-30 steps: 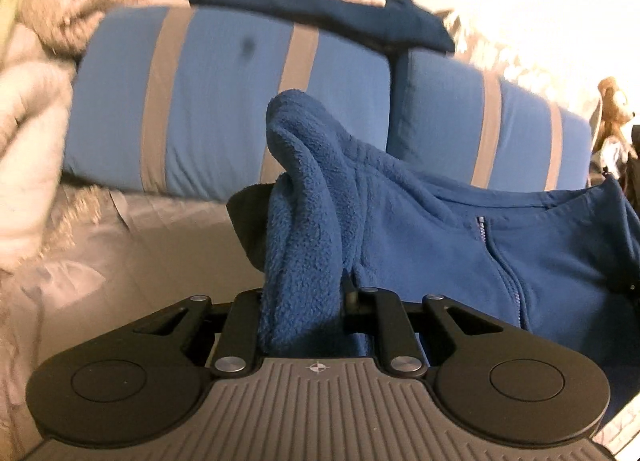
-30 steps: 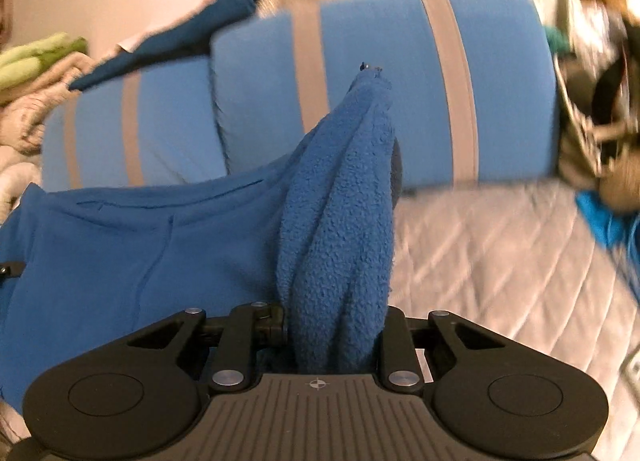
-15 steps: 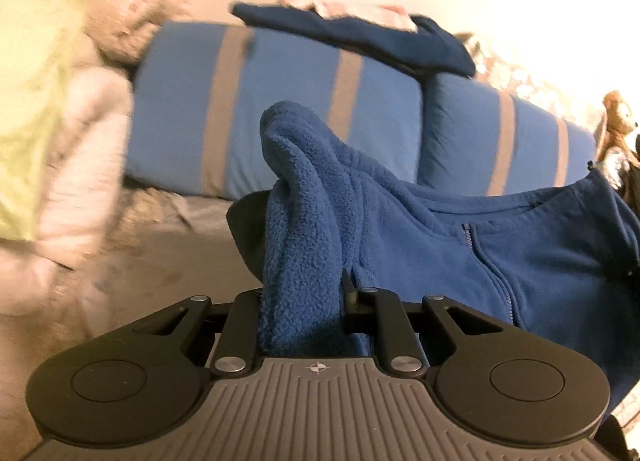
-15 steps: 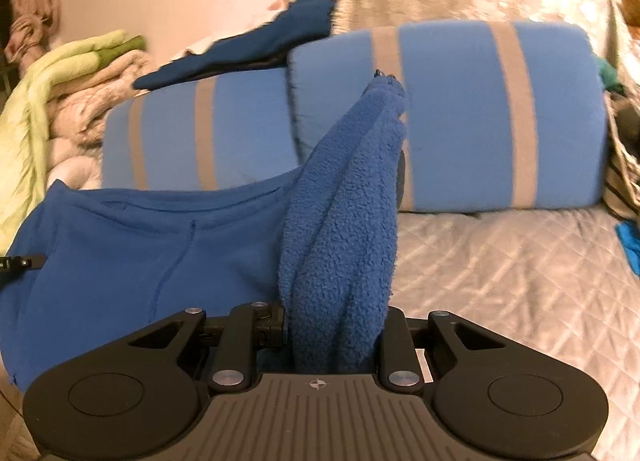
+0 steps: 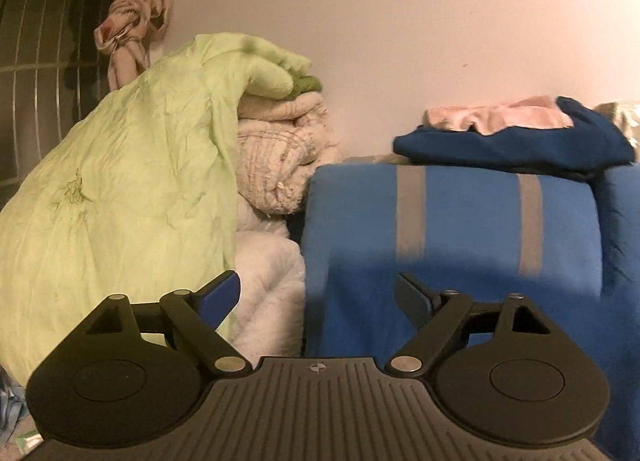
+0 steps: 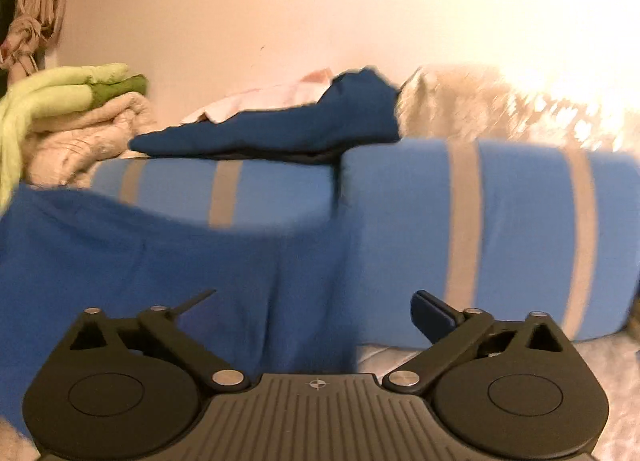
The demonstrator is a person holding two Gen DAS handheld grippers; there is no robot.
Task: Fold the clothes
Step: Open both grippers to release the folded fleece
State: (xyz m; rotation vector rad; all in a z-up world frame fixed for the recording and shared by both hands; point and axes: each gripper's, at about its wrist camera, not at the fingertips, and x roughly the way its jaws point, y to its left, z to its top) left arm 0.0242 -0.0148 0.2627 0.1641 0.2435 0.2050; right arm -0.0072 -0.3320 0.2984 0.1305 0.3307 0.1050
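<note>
Warm, dim indoor light tints both views yellow. In the right wrist view, glare at the upper right washes out the wall (image 6: 520,21) and a shaggy throw (image 6: 500,109). Motion blur smears the striped blue pillows (image 6: 500,237). Fisheye distortion bends the edges, with dark corners

Wall (image 5: 400,21): plain, pale, warmly lit.
Cushions (image 5: 460,221): blue, grey-striped.
Bedding pile (image 5: 120,181): green quilt, cream blankets.

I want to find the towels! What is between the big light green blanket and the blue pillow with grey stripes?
In the left wrist view, a stack of cream and white fluffy blankets sits between the light green blanket and the blue striped pillow.
</note>
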